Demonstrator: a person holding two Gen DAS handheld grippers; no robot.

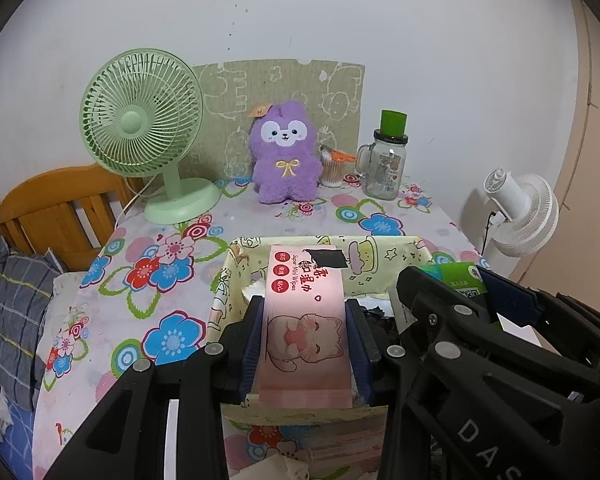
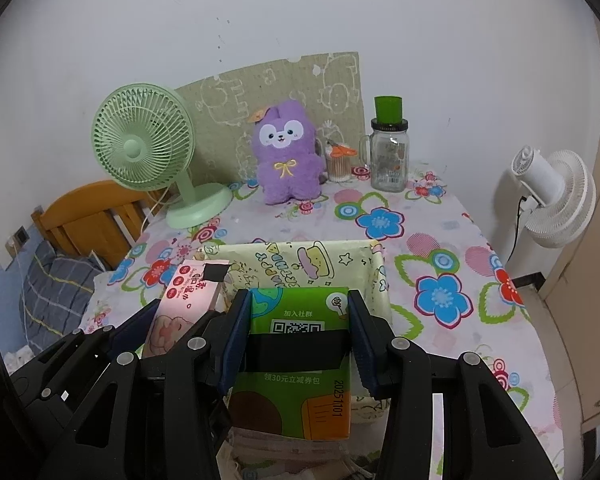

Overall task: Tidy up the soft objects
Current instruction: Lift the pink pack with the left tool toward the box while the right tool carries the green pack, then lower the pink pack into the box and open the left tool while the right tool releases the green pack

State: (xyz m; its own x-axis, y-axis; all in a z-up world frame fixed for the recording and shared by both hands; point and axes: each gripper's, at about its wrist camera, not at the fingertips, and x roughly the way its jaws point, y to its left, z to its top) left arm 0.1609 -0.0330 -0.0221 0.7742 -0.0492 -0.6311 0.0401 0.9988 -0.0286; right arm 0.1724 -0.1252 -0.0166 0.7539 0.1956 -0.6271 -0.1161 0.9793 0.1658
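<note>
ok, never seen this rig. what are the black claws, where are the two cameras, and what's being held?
There is no robot arm: a person holds a two-finger gripper in each hand, and a fisheye camera on each looks forward along its jaws. The left camera shows the left gripper shut on a pink pack of wipes. The right camera shows the right gripper shut on a green tissue pack. Both packs are over a cloth-lined basket on a table with a flowered cloth. At the back stand a green fan, a purple plush toy, a tub of cotton swabs and a glass jar.
</note>
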